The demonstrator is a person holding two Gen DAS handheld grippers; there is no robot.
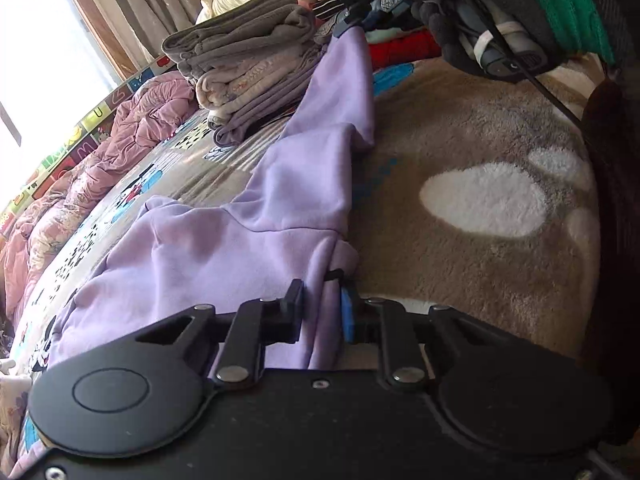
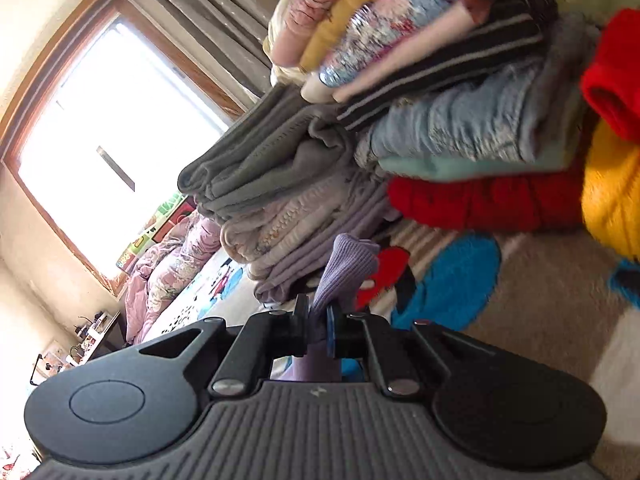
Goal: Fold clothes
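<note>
A lilac sweatshirt (image 1: 256, 216) lies stretched across the patterned bed cover. My left gripper (image 1: 322, 300) is shut on a bunched fold of its near edge. At the far end, the right gripper (image 1: 352, 20), held by a gloved hand (image 1: 440, 8), pinches the garment's other end and lifts it. In the right wrist view, my right gripper (image 2: 318, 316) is shut on the sweatshirt's ribbed lilac cuff (image 2: 348, 268), which sticks up past the fingers.
A stack of folded grey and lilac clothes (image 1: 248, 68) stands just beyond the sweatshirt. A taller pile of mixed folded clothes (image 2: 460, 100) is to its right, with red and yellow garments (image 2: 612, 120). A pink quilt (image 1: 80, 168) lies by the window. A brown fluffy blanket (image 1: 480, 200) spreads to the right.
</note>
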